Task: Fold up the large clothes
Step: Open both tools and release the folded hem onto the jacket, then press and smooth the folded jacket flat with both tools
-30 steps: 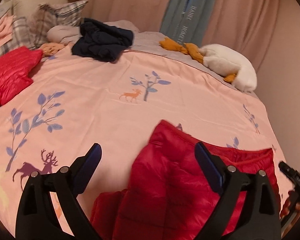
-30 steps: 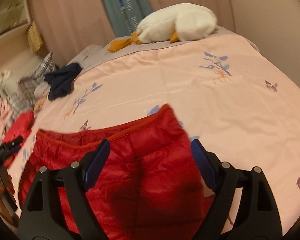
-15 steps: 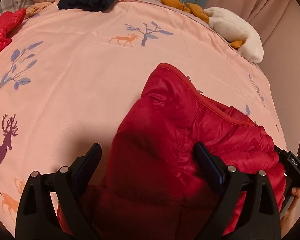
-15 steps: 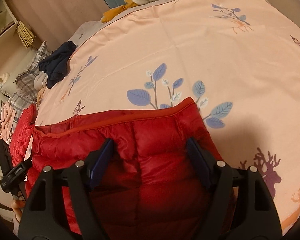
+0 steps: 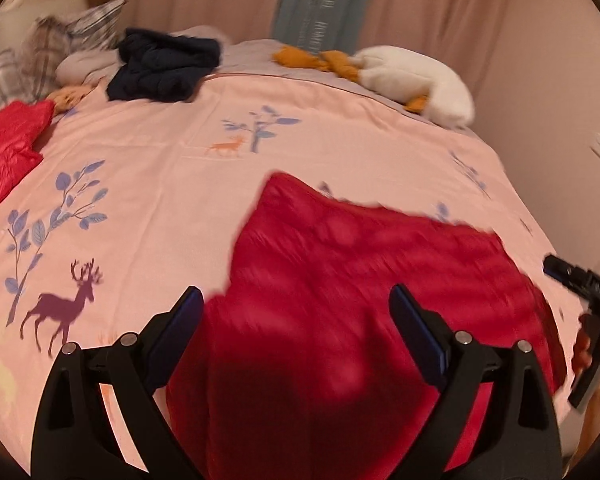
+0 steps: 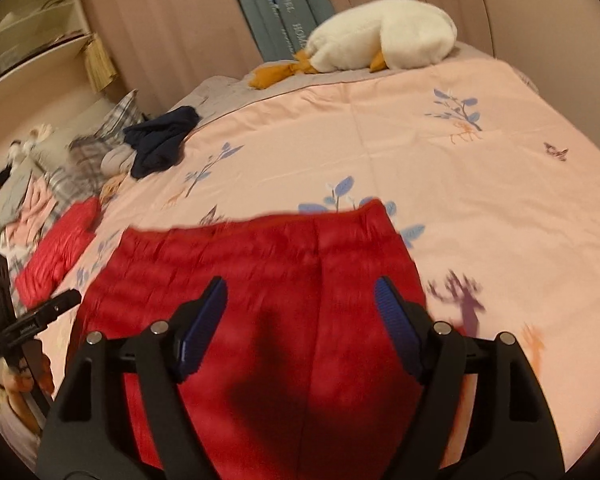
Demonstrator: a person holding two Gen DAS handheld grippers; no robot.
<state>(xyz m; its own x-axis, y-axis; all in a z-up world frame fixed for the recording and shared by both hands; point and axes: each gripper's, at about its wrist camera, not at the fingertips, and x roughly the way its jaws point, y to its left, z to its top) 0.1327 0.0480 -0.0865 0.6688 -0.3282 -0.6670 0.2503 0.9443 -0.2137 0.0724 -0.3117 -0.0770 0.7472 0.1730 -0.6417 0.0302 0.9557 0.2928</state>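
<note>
A red quilted puffer jacket [image 5: 340,280] lies spread on the pink bedspread [image 5: 160,168], near the bed's front edge. It also shows in the right wrist view [image 6: 280,280]. My left gripper [image 5: 296,320] is open and empty above the jacket's left part. My right gripper [image 6: 300,312] is open and empty above the jacket's right part. Each gripper appears at the edge of the other's view: the right one [image 5: 580,284] and the left one [image 6: 32,320]. Both views are blurred by motion.
A second red puffer garment [image 5: 8,144] lies at the bed's left side. A dark navy garment [image 5: 164,64] and plaid pillows [image 5: 40,56] lie at the back left. A white plush goose [image 5: 412,76] lies at the back right. Curtains [image 5: 420,0] hang behind.
Both grippers have lifted and tilted back up from close over the jacket. The jacket now lies flatter and wider on the bed. Both grippers stay open.
</note>
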